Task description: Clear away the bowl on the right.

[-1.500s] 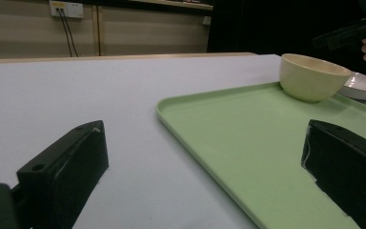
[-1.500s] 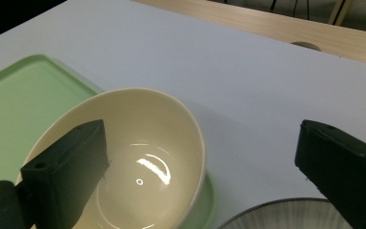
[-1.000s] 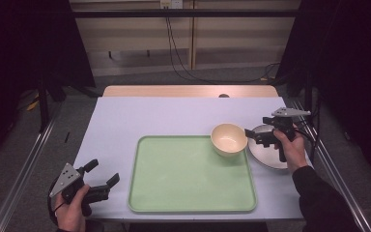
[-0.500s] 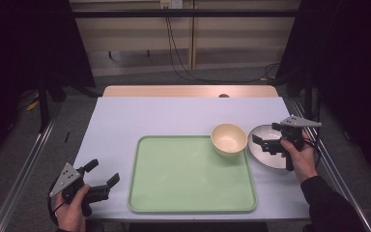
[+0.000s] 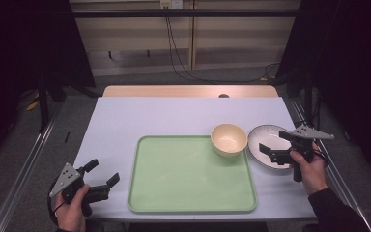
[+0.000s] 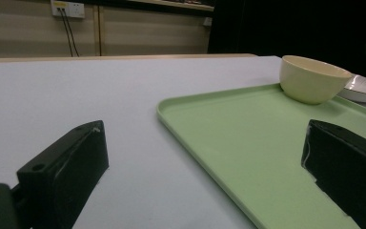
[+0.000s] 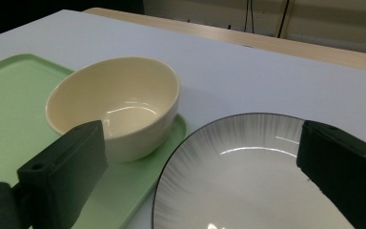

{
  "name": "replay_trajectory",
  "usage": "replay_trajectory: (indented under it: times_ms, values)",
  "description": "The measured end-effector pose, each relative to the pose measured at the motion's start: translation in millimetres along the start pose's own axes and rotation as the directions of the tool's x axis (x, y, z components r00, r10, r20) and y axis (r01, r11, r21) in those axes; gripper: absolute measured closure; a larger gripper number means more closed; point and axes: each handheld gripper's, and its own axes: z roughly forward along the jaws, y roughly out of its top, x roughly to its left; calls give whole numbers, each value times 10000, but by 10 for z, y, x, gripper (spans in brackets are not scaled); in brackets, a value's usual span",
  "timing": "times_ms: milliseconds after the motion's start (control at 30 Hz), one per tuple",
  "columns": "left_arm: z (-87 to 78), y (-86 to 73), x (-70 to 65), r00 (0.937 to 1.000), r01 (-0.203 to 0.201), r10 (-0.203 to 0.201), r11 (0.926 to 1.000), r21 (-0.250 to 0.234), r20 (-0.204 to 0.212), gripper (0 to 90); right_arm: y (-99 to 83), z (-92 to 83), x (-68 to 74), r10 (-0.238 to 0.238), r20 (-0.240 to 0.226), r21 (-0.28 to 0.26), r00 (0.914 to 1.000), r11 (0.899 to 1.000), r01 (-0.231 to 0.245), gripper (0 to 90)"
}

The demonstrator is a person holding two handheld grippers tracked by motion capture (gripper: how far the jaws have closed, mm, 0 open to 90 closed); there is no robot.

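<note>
**Right gripper backs off the bowl and settles over the plate**

A second ago the right gripper (image 5: 269, 153) was up against the cream bowl (image 5: 228, 138), jaws at its rim. Half a second later it had drawn away toward the table's three o'clock edge, and now it hangs low above the plate (image 5: 272, 151), jaws spread wide and holding nothing. The bowl has not shifted in that time: it sits at the tray's (image 5: 188, 176) one o'clock corner, upright. My reading is that the bowl has been set down and let go, and the plate is next to be picked up.

The plate lies on the white table (image 5: 140, 116), just beside the tray's right rim at about three o'clock from the bowl, very close to the tray though I cannot tell if they touch. It is shallow and round, pale grey with fine streaks running in from a thin dark rim, glossy, and empty. In the right gripper view the plate (image 7: 248, 176) shows between the two black jaws, with the bowl (image 7: 116, 102) at ten o'clock from it.

The left gripper (image 5: 101, 182) has stayed parked at the table's seven o'clock corner, jaws wide apart, gripping nothing.
</note>
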Motion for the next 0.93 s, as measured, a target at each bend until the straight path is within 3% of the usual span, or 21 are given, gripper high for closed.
replay_trajectory:
  times_ms: [533,667,933]
  values:
    - [1,0,-8,9999,100,-100,9999,-79,-13,18,-283,-275,55,123,43,-25,9999,9999,-123,33]
    - [4,-1,-7,9999,124,-124,9999,-59,-1,18,-362,-348,42,320,-141,2,9994,9995,-320,29]
    - [9,2,-6,9999,128,-129,9999,-94,-67,18,-423,-389,60,8,-123,73,9999,10000,-7,21]
